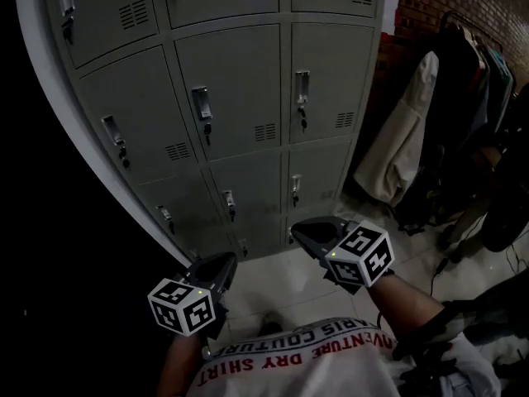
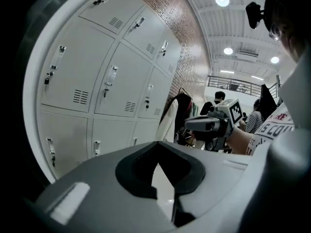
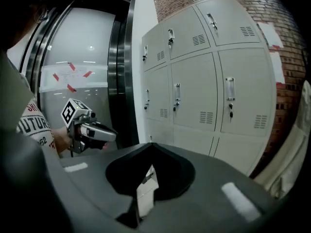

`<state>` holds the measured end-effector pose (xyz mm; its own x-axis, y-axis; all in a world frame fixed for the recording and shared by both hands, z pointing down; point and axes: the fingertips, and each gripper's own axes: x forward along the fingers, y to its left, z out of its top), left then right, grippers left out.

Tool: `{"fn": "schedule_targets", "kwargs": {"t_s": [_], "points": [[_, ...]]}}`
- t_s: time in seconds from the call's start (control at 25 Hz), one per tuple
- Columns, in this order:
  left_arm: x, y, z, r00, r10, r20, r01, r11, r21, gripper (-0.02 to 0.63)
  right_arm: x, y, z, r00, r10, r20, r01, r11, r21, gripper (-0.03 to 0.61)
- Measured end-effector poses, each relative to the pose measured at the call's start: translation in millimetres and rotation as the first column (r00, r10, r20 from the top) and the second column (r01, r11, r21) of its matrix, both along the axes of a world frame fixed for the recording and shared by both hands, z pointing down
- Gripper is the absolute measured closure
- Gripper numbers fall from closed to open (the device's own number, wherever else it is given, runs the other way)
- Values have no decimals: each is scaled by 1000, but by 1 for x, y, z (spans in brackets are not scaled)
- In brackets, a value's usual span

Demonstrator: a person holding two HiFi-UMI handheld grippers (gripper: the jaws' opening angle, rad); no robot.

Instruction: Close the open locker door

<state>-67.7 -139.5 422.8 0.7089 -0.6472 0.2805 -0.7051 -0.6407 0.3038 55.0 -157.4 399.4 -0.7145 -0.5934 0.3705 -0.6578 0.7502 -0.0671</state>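
A bank of grey lockers [image 1: 240,98] fills the head view, and every door I can see lies flush, each with a small latch and key; no open door shows. The same lockers [image 2: 97,81] appear in the left gripper view and again as lockers [image 3: 204,96] in the right gripper view. My left gripper [image 1: 219,267] hangs low by my shirt, shut with nothing in it, well short of the lockers. My right gripper [image 1: 299,231] is beside it, also shut and empty, pointing at the bottom locker row. Each gripper's camera sees the other: left gripper [image 3: 109,134], right gripper [image 2: 190,125].
Coats on a clothes rack [image 1: 413,139] stand right of the lockers against a brick wall [image 1: 430,7]. A dark-framed glass door [image 3: 82,67] lies left of the lockers. People [image 2: 219,97] stand in the background. Pale tiled floor [image 1: 281,279] runs between me and the lockers.
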Motion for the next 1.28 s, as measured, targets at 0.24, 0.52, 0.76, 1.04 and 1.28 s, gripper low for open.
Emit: {"fn": "schedule_targets", "kwargs": {"t_s": [0.24,0.52,0.76,1.04,1.28], "points": [[60,125,14,999,51,18,-51,999,9,609,46,137,43,999,21,30,-18,993,-116,581],[89,203,8,997,79,26,-79,997,4,609,47,228,41,997,-15,74,27,988,-153,580],[96,230,-7,996,77,39,-78,997,24,609,45,255,21,993,-38,109,51,992,-118,581],[92,251,-2,996,65,56,-66,998,19,609,40,271,21,991,-58,118,71,992,-108,580],[91,261,-4,996,62,64,-64,998,30,609,37,280,19,987,-74,140,88,991,-98,580]]}}
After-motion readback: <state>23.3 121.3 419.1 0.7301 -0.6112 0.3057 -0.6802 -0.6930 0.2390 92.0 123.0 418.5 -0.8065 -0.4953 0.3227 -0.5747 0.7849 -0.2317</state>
